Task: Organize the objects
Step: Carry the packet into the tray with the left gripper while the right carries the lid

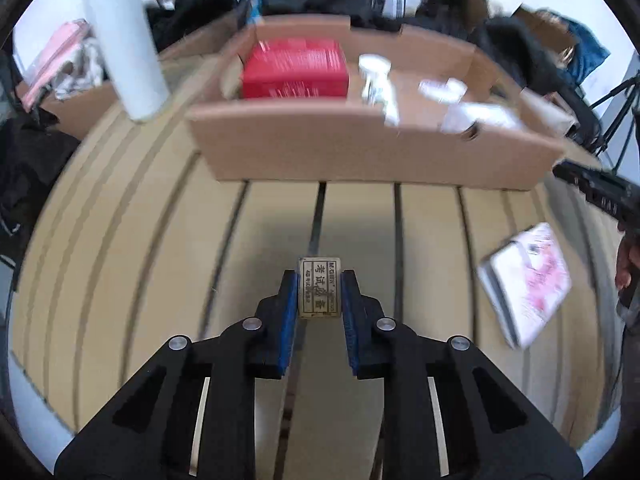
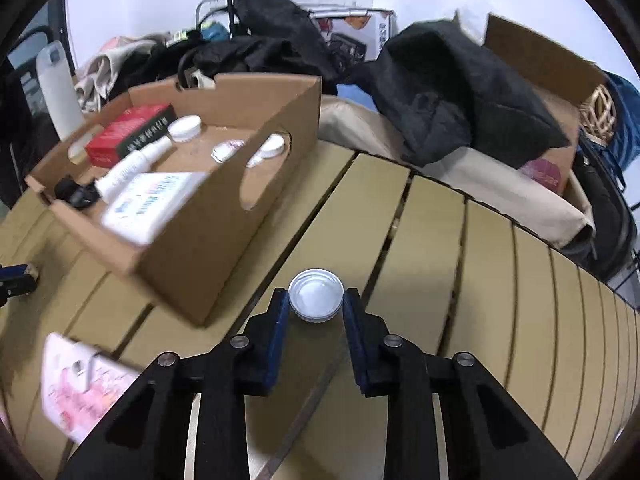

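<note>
— What is each one holding?

— The left hand-held gripper (image 1: pixel 319 294) is clamped on a small cream eraser (image 1: pixel 320 287) with printed characters on its sleeve, one blue pad on each side. The right hand-held gripper (image 2: pixel 315 300) grips a small round silver-capped jar (image 2: pixel 316 295), its jaws pressed to the rim on both sides.

— And where is that, in the scene?

— Both are over the slatted tan surface (image 1: pixel 160 260), on the near side of a shallow cardboard box (image 1: pixel 360 152). In the left wrist view the box lies straight ahead at the far side; in the right wrist view it sits to the far left.

— What's in the box?

— A red carton (image 2: pixel 120 136) at the far left end, a white spray bottle (image 2: pixel 132 166) beside it, a flat white packet (image 2: pixel 148 204) at the near end, a small black object (image 2: pixel 76 194) in the corner, and a few round white lids (image 2: pixel 185 127) (the left view is too blurred to count them).

— Anything loose on the surface?

— A pink-printed white booklet (image 1: pixel 528 284), near right in the left view, apart from the box. A tall white bottle (image 1: pixel 122 36) stands far left of the box.
</note>
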The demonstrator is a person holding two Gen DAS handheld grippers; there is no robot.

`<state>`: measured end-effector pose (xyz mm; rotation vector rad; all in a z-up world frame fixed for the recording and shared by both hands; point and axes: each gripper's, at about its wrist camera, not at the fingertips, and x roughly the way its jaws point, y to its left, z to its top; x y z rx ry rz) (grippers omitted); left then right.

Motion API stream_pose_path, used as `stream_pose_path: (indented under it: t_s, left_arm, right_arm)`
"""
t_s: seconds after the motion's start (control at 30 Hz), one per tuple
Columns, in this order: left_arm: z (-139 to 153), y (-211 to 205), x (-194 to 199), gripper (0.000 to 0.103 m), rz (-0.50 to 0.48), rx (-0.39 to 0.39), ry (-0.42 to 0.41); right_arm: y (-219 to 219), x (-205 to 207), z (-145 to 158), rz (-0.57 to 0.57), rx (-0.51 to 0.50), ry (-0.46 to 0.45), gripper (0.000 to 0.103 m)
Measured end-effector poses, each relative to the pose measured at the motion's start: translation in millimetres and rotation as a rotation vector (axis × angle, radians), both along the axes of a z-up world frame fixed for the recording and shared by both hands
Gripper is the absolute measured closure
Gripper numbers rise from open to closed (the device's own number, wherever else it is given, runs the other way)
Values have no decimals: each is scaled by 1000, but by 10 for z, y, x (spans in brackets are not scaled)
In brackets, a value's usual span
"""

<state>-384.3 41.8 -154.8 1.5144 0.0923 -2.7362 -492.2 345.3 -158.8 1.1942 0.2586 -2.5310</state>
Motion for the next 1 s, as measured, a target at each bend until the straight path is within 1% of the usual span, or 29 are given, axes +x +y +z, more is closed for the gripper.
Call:
stream_pose_path:
  t_s: [0.03,0.1,0.13,0.2,0.27,0.33,0.4,0.43,0.5,0.6,0.67,0.77,0.87,0.93,1.0]
  left_arm:
    - [106,-17,112,85,-2,3,24]
    - [361,-64,429,85,-8,15,69]
    - [469,-88,591,85,-12,23,81]
    - [662,-148,954,85,-12,50,101]
    - [792,-196,1237,85,-3,75,119]
    - [887,-223,1484,85,3,102,137]
    - [925,-245,1604,85,-18,153,137]
    - [933,-251,1635,85,-17,163,129]
    - [966,-222,1678,85,-26,146,134]
    - [1018,-195,1726,85,-39,169,148]
    - [1076,-186,1736,85,-55,185,163]
    - [1160,-204,1605,85,-78,225,169]
    - [1359,-190,1184,85,-117,268,172]
    - [1536,-150,794,85,-153,298,187]
    - [1634,-97,398,85,-178,307,177]
  right_arm:
    - [21,102,65,-3,-6,8,73]
    - [68,490,246,-14,-12,13,73]
    - [85,728,329,-33,-7,-4,73]
    - [102,1176,480,-56,-10,1,73]
    - [104,1643,610,-76,-54,-13,73]
    - [66,2131,723,-102,-79,-8,73]
    - [26,2459,776,-116,-98,-6,73]
    - [9,2587,802,-127,-104,-5,73]
    - [-23,2767,844,-130,-125,-12,73]
    - [-74,2907,943,-128,-94,21,73]
    - [-67,2913,1013,-128,-110,36,73]
    - [-96,2836,1117,-106,-141,43,73]
    - [-196,2595,1246,-70,-151,51,73]
    - [-294,2313,1378,-40,-157,57,73]
    - [-369,2044,1495,-16,-167,71,73]
